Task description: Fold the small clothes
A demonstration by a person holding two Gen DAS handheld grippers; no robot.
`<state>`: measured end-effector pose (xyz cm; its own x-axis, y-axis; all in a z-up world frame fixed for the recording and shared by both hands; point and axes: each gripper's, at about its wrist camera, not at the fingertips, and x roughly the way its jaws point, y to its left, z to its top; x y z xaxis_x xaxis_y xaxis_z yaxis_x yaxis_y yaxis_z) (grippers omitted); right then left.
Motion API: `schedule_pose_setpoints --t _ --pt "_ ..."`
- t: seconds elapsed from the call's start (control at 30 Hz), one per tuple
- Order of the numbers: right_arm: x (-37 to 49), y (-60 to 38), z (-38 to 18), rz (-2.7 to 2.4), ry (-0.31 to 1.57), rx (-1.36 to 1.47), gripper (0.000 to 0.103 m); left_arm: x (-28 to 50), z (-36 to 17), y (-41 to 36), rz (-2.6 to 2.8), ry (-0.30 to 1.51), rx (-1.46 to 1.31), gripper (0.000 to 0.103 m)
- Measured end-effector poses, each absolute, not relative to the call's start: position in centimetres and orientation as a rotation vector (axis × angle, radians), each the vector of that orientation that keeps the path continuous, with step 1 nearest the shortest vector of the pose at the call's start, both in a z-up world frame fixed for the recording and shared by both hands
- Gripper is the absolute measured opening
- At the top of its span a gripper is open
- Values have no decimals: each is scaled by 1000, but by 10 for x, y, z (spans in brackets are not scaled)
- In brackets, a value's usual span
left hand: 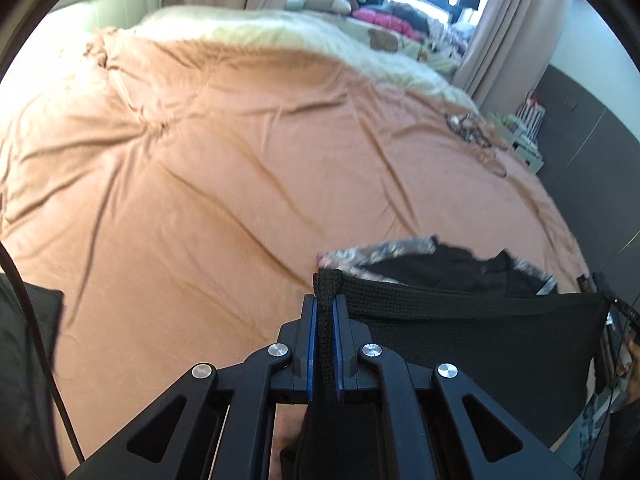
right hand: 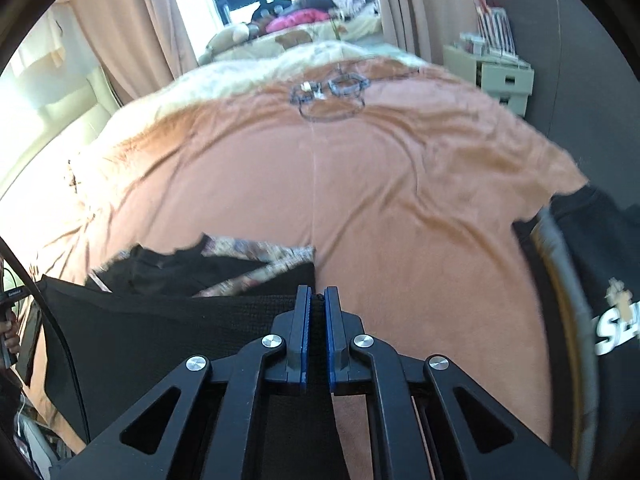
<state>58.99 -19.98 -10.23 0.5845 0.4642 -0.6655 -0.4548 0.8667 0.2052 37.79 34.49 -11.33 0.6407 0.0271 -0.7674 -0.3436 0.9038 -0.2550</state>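
A black knitted garment [left hand: 480, 332] hangs stretched between both grippers above an orange bedsheet [left hand: 240, 160]. My left gripper [left hand: 327, 300] is shut on its left corner, with a bunch of knit poking up between the blue pads. My right gripper [right hand: 317, 300] is shut on the other corner of the same black garment [right hand: 160, 332], which spreads away to the left in that view. Behind the taut edge lies a pile with a floral patterned cloth [left hand: 380, 250] and dark fabric [right hand: 160, 264] on the bed.
Eyeglasses and a cord [right hand: 332, 88] lie far back on the orange bedsheet [right hand: 400, 200]. A dark printed garment over a hoop-like rim [right hand: 592, 280] sits at the right. A white fluffy blanket [left hand: 280, 36] and curtains [left hand: 512, 20] lie beyond. Small drawers [right hand: 504, 76] stand by the wall.
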Motion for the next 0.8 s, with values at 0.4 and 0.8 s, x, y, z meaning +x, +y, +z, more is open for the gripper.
schedule_pose_setpoints --t 0.4,0.8 --pt "592 -196 -67 507 711 37 3 406 -78 347 268 814 -393 7" --pt "658 -145 -105 474 799 6 3 468 -138 364 321 933 -388 7"
